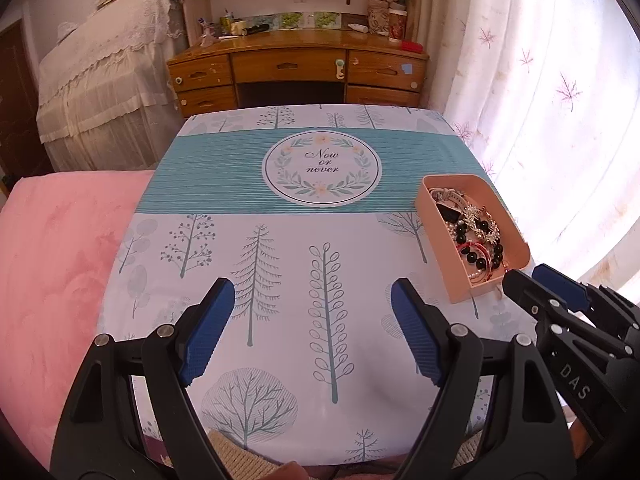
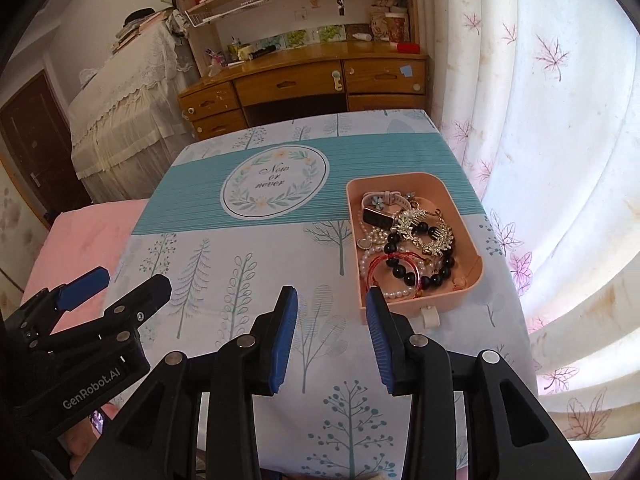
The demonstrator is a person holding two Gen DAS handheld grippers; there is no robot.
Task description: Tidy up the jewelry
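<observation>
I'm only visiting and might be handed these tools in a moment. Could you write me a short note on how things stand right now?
Left hand-held gripper: open wide, empty, above the tablecloth.
Right hand-held gripper: partly open, nothing between its pads, just short of the pink tray's near end.
Jewelry: all seen pieces lie tangled in the tray on the table's right side: black bead bracelet, pearl strands, red bangle, gold leaf piece, watch.
Done: nothing loose shows on the cloth.
Left: I can't tell; perhaps sorting the tangle.
</observation>
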